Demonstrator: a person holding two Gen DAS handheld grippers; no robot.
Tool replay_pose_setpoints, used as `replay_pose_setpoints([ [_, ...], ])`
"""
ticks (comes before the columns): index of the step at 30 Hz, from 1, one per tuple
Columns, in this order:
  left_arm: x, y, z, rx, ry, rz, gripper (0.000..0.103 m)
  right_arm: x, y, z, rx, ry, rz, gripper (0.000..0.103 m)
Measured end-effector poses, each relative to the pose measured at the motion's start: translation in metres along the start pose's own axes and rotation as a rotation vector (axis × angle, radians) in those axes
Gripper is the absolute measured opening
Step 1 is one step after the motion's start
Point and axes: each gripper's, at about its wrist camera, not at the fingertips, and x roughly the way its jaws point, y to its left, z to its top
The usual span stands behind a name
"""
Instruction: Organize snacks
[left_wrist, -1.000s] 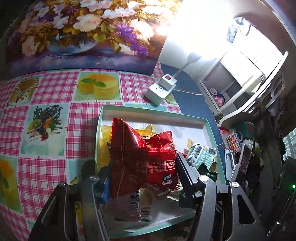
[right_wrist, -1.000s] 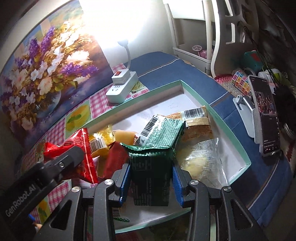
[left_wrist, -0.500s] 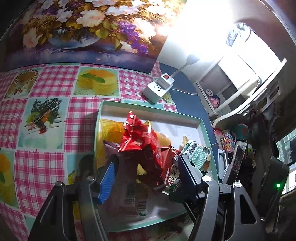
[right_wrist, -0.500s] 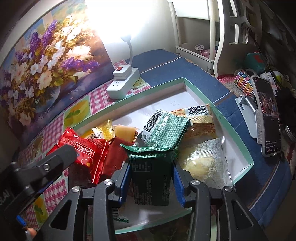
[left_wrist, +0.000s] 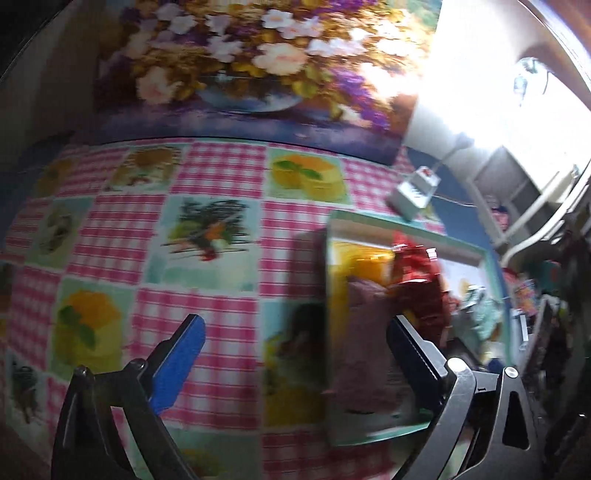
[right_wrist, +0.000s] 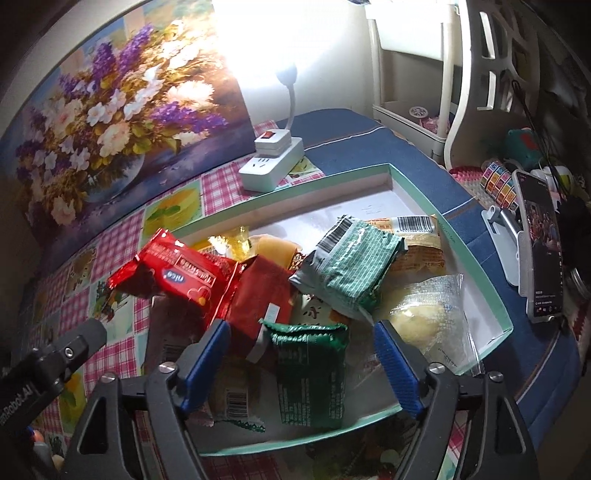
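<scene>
Red packet (right_wrist: 177, 275) reading "nice" is lying in the tray (right_wrist: 484, 291). Both jaws have just been opening: right hand-held gripper (right_wrist: 301, 363) is standing apart around the dark green packet (right_wrist: 310, 373), left hand-held gripper (left_wrist: 295, 354) apart, empty.

We see the worktop (right_wrist: 110, 258) under a pink checked cloth with fruit pictures, and a blue cloth (right_wrist: 369, 147) on its right part. Directly on it sit the green-rimmed tray (right_wrist: 491, 295) of snacks, a white power strip (right_wrist: 271, 166) and a phone stand (right_wrist: 506, 236).

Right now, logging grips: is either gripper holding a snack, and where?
Nothing held. Both jaws just opened: dark green packet lies loose between the right gripper pads; left gripper is empty.
</scene>
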Motion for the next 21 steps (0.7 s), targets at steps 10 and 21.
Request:
replay_pose_setpoints([
  [10, -0.013, 0.018, -0.027, 0.023, -0.006, 0.158, 0.099, -0.015, 0.012, -0.026, -0.105, -0.030, 0.028, 0.103],
  [21, -0.040, 0.025, -0.047, 0.009, -0.070, 0.194, 0.099, -0.030, 0.012, -0.032, -0.125, -0.063, 0.026, 0.103],
])
